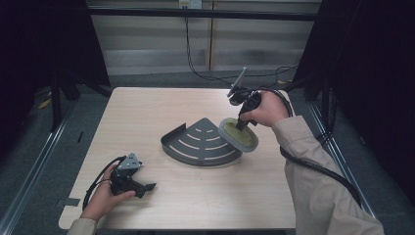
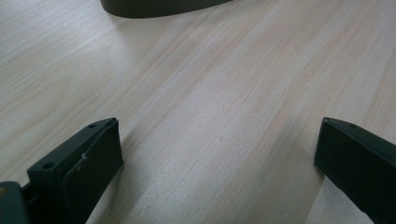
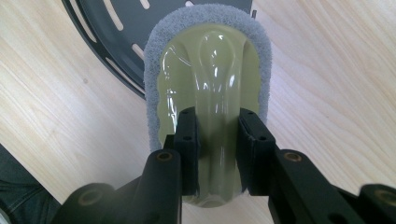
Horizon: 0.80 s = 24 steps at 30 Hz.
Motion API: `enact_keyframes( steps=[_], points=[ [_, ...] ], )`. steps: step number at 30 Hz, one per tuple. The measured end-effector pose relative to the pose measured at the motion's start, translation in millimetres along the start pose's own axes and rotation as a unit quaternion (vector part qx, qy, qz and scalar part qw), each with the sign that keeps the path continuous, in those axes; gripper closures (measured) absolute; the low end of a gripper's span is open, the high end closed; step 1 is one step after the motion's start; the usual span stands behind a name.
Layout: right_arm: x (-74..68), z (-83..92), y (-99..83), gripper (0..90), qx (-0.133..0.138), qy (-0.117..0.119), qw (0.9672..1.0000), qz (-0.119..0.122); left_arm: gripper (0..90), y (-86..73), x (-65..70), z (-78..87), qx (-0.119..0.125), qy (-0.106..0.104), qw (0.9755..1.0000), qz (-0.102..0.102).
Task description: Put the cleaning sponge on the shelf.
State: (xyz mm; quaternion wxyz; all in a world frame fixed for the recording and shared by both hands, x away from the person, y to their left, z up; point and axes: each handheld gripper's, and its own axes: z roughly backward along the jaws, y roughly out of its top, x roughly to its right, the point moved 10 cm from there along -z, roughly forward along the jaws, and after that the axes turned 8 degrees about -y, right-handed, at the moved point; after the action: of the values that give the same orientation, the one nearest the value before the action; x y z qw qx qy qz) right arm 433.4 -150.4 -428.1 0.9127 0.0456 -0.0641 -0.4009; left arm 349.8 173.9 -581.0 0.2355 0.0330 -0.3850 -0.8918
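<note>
A dark grey quarter-round slotted tray (image 1: 201,143) lies at the middle of the table. My right gripper (image 1: 242,123) is shut on the raised grip of an olive-green scrubber (image 1: 238,134) with a grey scouring pad, held tilted over the tray's right edge. In the right gripper view the two jaws pinch the scrubber (image 3: 212,79) by its glossy ridge, and the tray (image 3: 116,32) lies beyond it at the upper left. My left gripper (image 1: 149,187) rests low near the table's front left, open, with bare wood between its jaws (image 2: 219,154).
The wooden table (image 1: 147,112) is ringed by a grey floor and metal rails. Black cables trail from both grippers; another cable hangs down the back wall. The tray's curved rim (image 2: 159,7) shows at the top of the left gripper view.
</note>
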Motion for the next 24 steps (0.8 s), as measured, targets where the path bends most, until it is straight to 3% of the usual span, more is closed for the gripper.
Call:
enact_keyframes(
  steps=[17,24],
  points=[
    [-4.6,-10.0,16.5,72.1,0.001,0.003,0.9999,-0.017,0.4,0.0,0.1,0.0,0.0,0.0,1.0,0.0],
    [-5.3,-15.4,23.6,72.2,0.005,0.007,0.9991,-0.04,0.4,0.0,0.1,0.0,0.0,0.0,1.0,0.0]
  ],
)
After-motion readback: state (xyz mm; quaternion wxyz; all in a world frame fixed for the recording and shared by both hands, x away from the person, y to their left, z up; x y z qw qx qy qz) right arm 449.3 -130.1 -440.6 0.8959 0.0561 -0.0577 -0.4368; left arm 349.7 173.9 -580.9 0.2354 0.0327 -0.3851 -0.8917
